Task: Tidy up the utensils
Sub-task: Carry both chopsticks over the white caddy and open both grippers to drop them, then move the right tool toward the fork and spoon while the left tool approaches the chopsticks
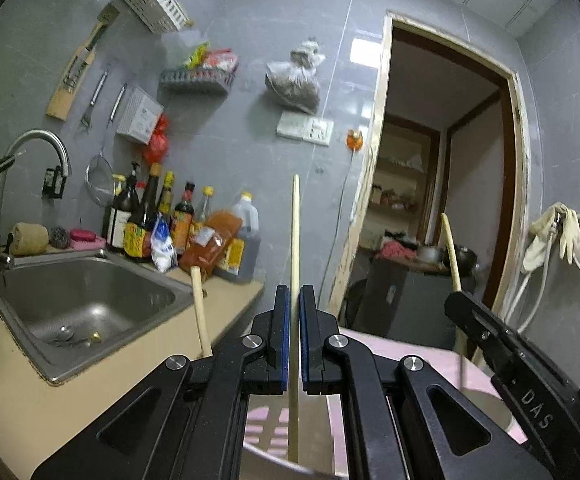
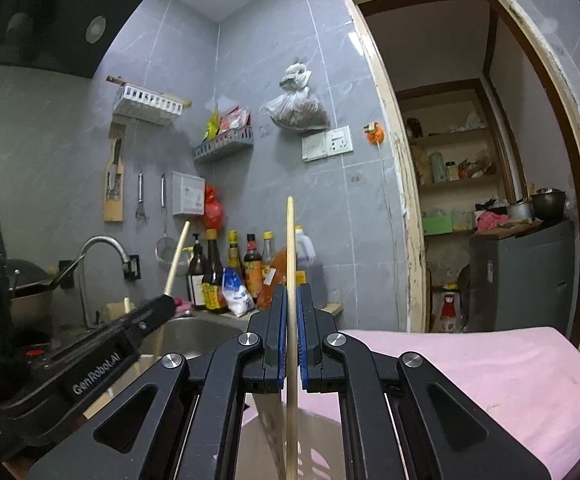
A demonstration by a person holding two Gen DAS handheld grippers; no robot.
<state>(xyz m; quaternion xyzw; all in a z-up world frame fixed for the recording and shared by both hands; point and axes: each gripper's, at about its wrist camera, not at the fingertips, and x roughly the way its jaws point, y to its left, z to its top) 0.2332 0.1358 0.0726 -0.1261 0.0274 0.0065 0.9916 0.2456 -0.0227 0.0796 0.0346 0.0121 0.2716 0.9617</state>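
A pale wooden chopstick [image 1: 295, 240] is clamped upright in the left gripper [image 1: 294, 312]. A second pale wooden chopstick [image 2: 290, 264] is clamped in the right gripper [image 2: 289, 312]; both are held above a slotted pink plastic basket [image 1: 267, 428].

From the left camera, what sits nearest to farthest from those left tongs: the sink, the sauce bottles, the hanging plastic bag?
1. Sink, lower left, beside the left tongs.
2. Sauce bottles, behind the sink.
3. Plastic bag, high on the wall.

"DAS" in pale letters along the black right gripper [image 1: 456, 300], seen from the left wrist. "GenRobot.AI" printed on the side of the left gripper [image 2: 165, 300], seen from the right wrist. Bottle labels [image 2: 213, 296] too blurred to read.
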